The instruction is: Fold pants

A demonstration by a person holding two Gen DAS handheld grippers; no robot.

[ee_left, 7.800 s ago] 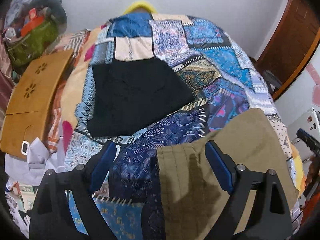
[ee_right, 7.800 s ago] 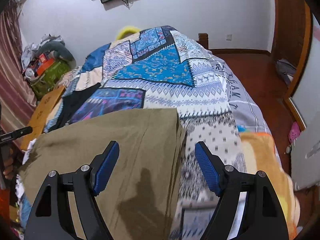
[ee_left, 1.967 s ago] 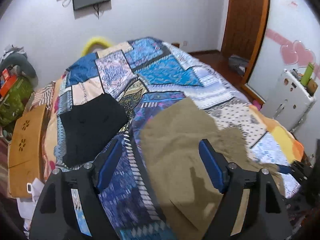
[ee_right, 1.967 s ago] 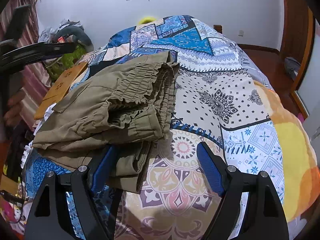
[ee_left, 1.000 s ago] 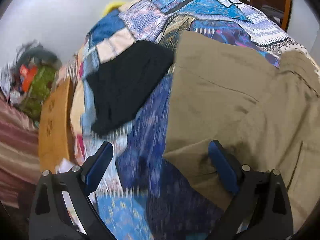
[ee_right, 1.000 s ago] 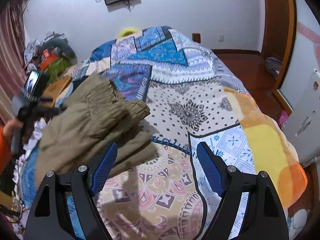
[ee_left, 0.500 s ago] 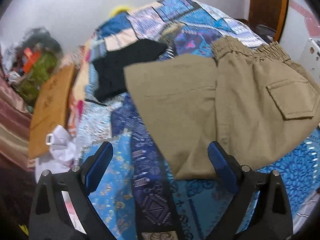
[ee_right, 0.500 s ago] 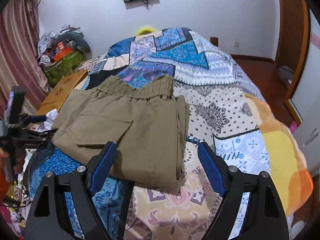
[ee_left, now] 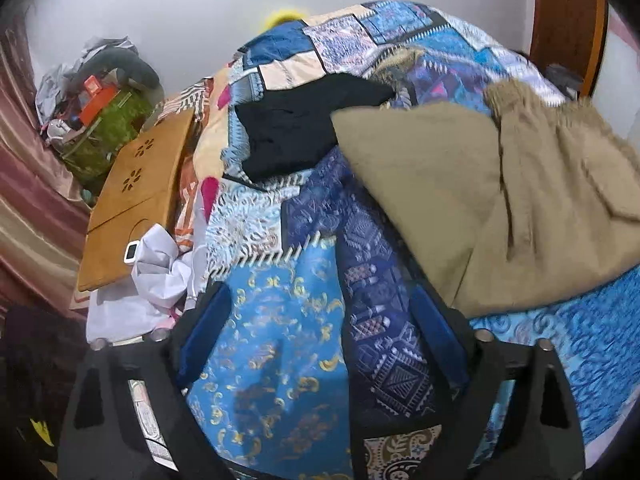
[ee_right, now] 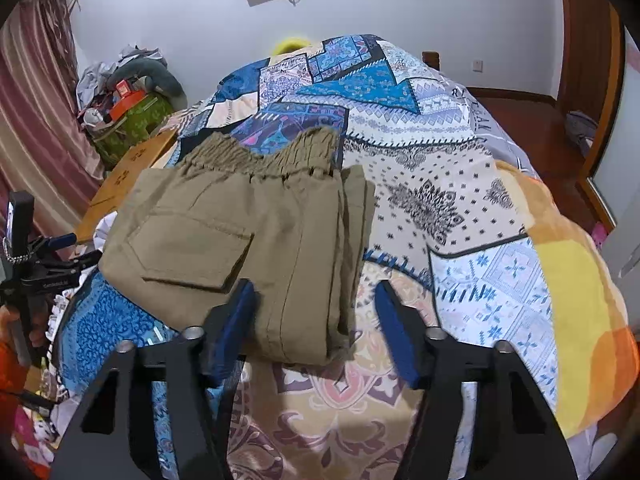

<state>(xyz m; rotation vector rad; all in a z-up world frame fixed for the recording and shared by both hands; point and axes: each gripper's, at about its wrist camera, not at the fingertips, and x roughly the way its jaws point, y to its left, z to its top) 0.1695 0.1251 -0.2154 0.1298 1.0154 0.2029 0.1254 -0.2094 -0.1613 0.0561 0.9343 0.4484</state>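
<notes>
The khaki pants (ee_right: 256, 236) lie folded in a thick stack on the patchwork quilt (ee_right: 460, 208), waistband away from me, back pocket up. They also show in the left wrist view (ee_left: 500, 200) at the right. My right gripper (ee_right: 314, 316) is open and empty, its blue pads either side of the stack's near edge. My left gripper (ee_left: 318, 328) is open and empty, over bare quilt (ee_left: 272, 344) left of the pants. The left gripper also shows in the right wrist view (ee_right: 44, 264) at the far left.
A folded black garment (ee_left: 304, 128) lies on the quilt beyond the pants. A wooden lap tray (ee_left: 136, 196) and white cloth (ee_left: 156, 276) sit at the bed's left edge. Clutter (ee_right: 124, 116) is piled in the corner. A wooden door (ee_right: 584, 40) stands right.
The pants, spread flat 7.8 s ago, were gathered and laid down as a folded stack. In the last half second both grippers drew back slightly; the left swung left off the pants.
</notes>
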